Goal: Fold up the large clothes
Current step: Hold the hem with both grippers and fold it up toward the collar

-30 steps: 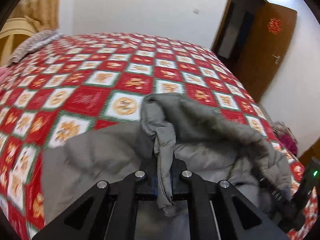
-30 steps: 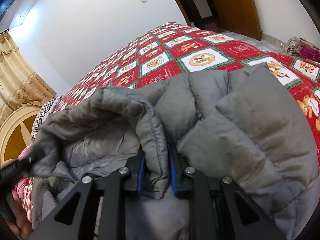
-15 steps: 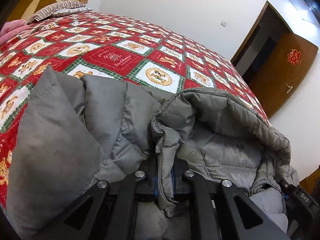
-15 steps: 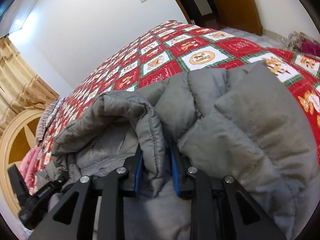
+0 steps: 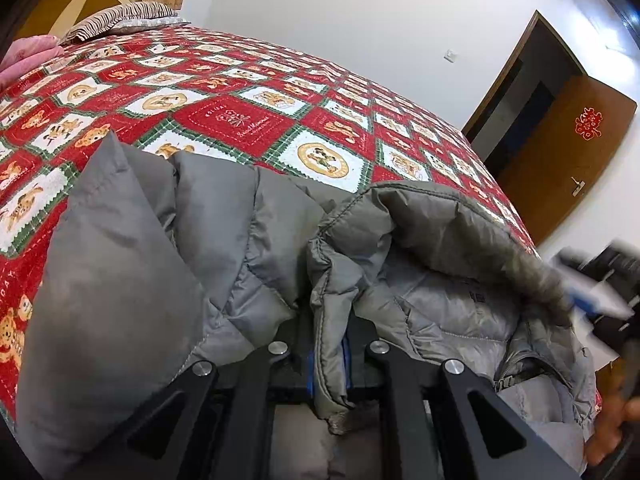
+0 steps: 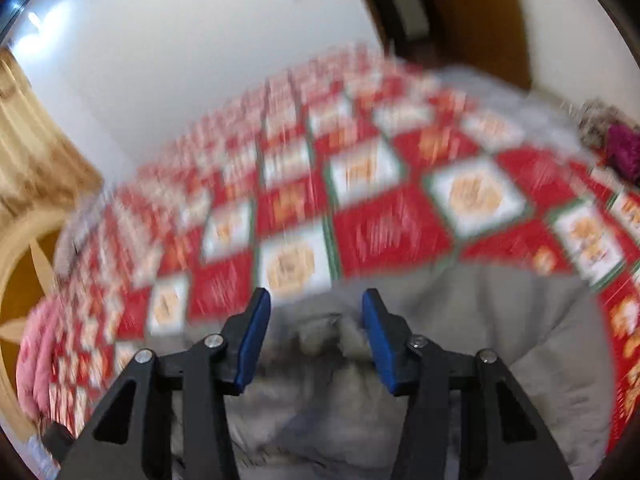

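At the bottom centre of the left wrist view the left gripper (image 5: 329, 354) is clenched on a hem edge of the grey padded jacket (image 5: 152, 264); the pinched fold rises from between the blue pads and its ragged end hangs down below them; to the right of the grip the jacket's lighter quilted lining (image 5: 452, 304) lies open under a curled outer edge; to the left a broad smooth panel of the jacket fills the lower left of the frame; the garment lies on the red checked bedspread (image 5: 240, 120), which runs to the upper left, where a striped pillow (image 5: 124, 16) and a pink cloth (image 5: 28, 56) sit at the edge; a white wall fills the top, and a brown door (image 5: 568, 156) with a red ornament stands at the right; at the far right edge a blurred dark tool and part of a person's hand (image 5: 612, 428) show.

In the right wrist view, heavily blurred, the right gripper (image 6: 316, 332) at the bottom centre has just been opening; its blue pads stand apart and released, with the grey jacket (image 6: 460, 320) lying below and beyond them, nothing pressed between; the bedspread (image 6: 384, 224) spreads across the middle of the frame; a beige curtain (image 6: 32, 160) hangs at the left, and a small heap of purple and grey cloth (image 6: 612, 136) lies at the upper right.
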A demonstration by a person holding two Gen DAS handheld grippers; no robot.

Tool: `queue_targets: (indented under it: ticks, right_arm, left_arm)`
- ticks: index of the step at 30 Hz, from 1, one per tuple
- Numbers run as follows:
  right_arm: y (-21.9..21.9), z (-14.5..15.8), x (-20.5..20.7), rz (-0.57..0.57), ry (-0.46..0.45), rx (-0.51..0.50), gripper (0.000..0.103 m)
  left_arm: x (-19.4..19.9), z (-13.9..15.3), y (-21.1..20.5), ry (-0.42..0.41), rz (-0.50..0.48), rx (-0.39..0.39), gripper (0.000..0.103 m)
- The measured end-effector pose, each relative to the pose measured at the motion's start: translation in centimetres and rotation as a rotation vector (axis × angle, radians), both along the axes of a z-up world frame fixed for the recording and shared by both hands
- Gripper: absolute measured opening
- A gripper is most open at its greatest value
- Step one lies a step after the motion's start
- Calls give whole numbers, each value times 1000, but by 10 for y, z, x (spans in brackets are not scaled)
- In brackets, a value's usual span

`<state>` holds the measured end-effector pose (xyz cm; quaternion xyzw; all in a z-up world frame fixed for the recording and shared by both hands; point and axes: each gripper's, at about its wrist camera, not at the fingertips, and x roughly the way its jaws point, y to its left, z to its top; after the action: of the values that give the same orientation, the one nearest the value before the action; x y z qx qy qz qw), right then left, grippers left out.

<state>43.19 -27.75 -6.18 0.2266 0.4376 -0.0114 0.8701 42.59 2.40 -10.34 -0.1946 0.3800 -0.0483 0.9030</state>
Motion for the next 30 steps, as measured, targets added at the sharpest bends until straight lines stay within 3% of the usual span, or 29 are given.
queue_targets:
  ticks: [2, 5, 8, 11, 14, 16, 17, 19, 21, 23, 26, 28, 30]
  right_arm:
    - [11, -25, -5, 90, 107, -47, 48]
    - [22, -34, -27, 172, 22, -233, 45]
    - [29, -40, -41, 141, -63, -309, 45]
    - [39, -39, -39, 150, -68, -380, 46]
    - [34, -38, -41, 146, -83, -353, 46]
    - [34, -36, -43, 145, -92, -353, 46]
    - [34, -37, -42, 144, -95, -355, 46]
    - [36, -36, -44, 141, -104, -365, 46]
    - [36, -36, -45, 138, -111, -365, 46]
    - [35, -36, -45, 138, -113, -355, 46]
    - [32, -36, -46, 136, -120, -334, 46]
    - [30, -36, -47, 136, -123, -323, 46]
    - [28, -36, -47, 136, -128, -309, 47]
  left_arm:
    - [0, 0, 1, 0, -1, -8, 11]
    - [0, -1, 5, -1, -9, -52, 11]
    - [-5, 0, 14, 8, -13, -122, 12]
    - [-20, 15, 16, 67, -63, -70, 14]
    - [-47, 53, 16, 2, -105, 30, 34]
    - [-49, 78, 17, -56, -103, 12, 56]
    - [-46, 97, 16, -103, -85, -7, 62]
    - [-34, 119, 8, -164, -54, -13, 88]
    - [-7, 132, -11, -194, -70, 16, 92]
    - [27, 121, -27, -142, -79, 47, 92]
    - [65, 65, -38, 49, -42, 88, 92]
    - [68, 28, -39, 146, -21, 161, 92]
    - [57, 8, -35, 150, -28, 157, 92]
